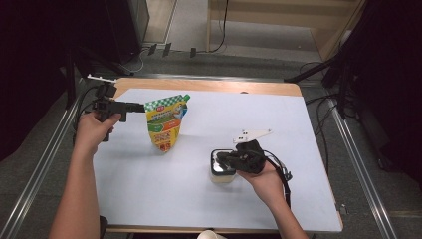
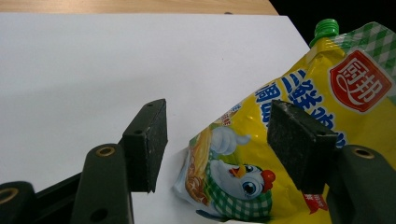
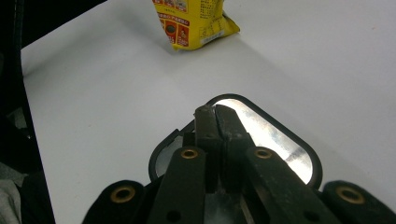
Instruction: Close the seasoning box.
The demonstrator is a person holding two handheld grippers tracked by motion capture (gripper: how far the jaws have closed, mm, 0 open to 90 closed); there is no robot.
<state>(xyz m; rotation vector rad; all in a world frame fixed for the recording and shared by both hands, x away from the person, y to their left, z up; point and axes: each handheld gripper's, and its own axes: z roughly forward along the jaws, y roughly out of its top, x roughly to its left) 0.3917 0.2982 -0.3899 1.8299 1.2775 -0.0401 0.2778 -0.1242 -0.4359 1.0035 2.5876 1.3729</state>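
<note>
Standing upright on the white counter (image 1: 199, 199) is a yellow seasoning pouch (image 1: 165, 121) with a green screw cap (image 1: 186, 97) — it sits toward ten o'clock of the counter's middle, its base down and its cap corner tipped up to the right. The left tongs (image 1: 140, 106) reach in from nine o'clock, held level by the left hand (image 1: 92, 130), tips right at the pouch's upper left corner. In the left gripper view the left tongs (image 2: 217, 140) stand wide apart with nothing between the pads; the pouch (image 2: 299, 140) lies beyond them, one jaw overlapping its printed front, and whether it touches I cannot tell.

Over at about four o'clock of the counter's middle the right hand (image 1: 266, 180) holds the right tongs (image 1: 222, 158) over a small dark-rimmed container (image 1: 222, 172) with a shiny lid. In the right gripper view the right tongs (image 3: 216, 122) are pressed together, pad against pad, low over that reflective lid (image 3: 275, 140) — whether they pinch anything on it I cannot tell. The pouch's foot (image 3: 196, 25) shows at twelve o'clock, well apart from the container.
</note>
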